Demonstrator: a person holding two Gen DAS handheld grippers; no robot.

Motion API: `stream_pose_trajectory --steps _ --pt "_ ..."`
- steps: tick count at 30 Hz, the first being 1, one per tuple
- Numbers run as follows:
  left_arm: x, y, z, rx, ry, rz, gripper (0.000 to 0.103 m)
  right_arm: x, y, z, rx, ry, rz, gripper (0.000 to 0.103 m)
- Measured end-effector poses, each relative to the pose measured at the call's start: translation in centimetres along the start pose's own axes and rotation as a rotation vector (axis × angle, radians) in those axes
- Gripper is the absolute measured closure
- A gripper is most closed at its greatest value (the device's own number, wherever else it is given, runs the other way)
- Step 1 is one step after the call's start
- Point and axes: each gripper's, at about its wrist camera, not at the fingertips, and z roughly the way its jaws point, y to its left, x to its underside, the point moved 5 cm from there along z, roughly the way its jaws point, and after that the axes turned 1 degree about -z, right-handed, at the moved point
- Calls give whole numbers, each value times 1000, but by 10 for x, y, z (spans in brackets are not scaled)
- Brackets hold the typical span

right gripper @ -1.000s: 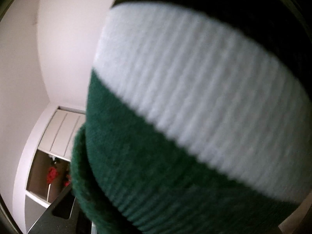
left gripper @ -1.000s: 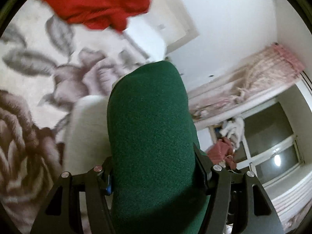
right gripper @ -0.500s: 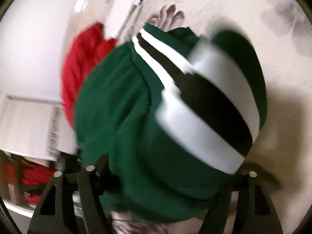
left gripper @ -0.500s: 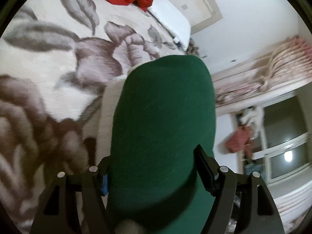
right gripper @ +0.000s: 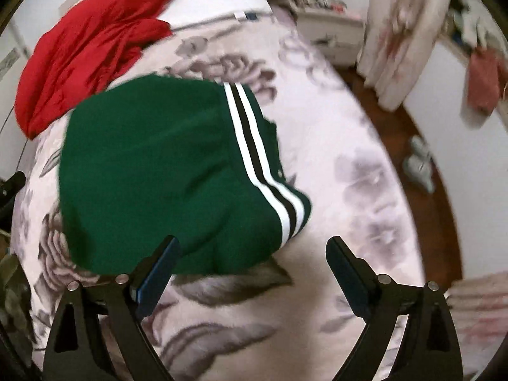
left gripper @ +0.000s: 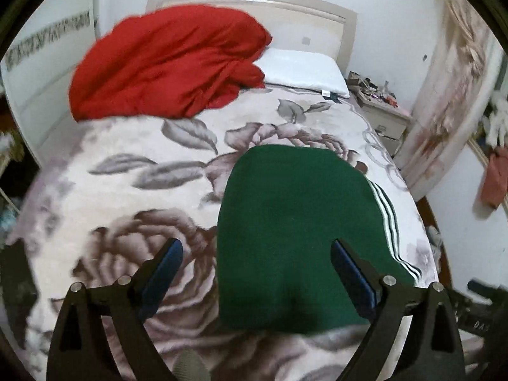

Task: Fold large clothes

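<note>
A folded green garment (left gripper: 298,228) with white and black side stripes (right gripper: 257,158) lies flat on the floral bed blanket (left gripper: 127,190). My left gripper (left gripper: 254,250) hovers above its near edge. Its jaws are opening, and the cloth lies below them without touching the blue pads (left gripper: 162,270). My right gripper (right gripper: 252,243) hangs over the garment's near striped corner (right gripper: 285,216). Its jaws are also opening, with nothing gripped between them.
A crumpled red garment (left gripper: 168,66) sits at the head of the bed beside a white pillow (left gripper: 301,70). A cluttered bedside table (left gripper: 381,108) stands to the right. Wooden floor (right gripper: 412,146) runs along the bed's right edge, with a curtain (right gripper: 393,31) beyond.
Both grippers have let go of the green garment, spread wide and lifted away. The garment, which filled both views before, now lies on the blanket below them.
</note>
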Motion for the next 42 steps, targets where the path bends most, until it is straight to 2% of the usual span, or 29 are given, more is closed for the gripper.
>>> stream_pose_trajectory --steps 4,11,14,20,26,32,42 --pt "1 -17 -65 -18 -23 11 8 2 -2 -86 5 -49 -30 8" --pt "2 -47 -180 -41 -79 22 8 16 -46 -245 -16 -131 -66 8" --pt "6 -54 -222 -43 -75 3 8 34 -62 -317 -14 -173 -94 8" --pt "12 -67 -304 -59 -119 -13 8 69 -84 -432 -18 -259 -139 8" --pt "22 -77 -367 -75 -159 -27 8 108 -102 -517 -36 -326 -158 8" --pt "36 -90 -407 -85 -181 -2 8 140 -115 -581 -41 -378 -158 5" --pt "59 -104 -452 -96 -230 17 8 182 -140 -649 -18 -453 -170 4"
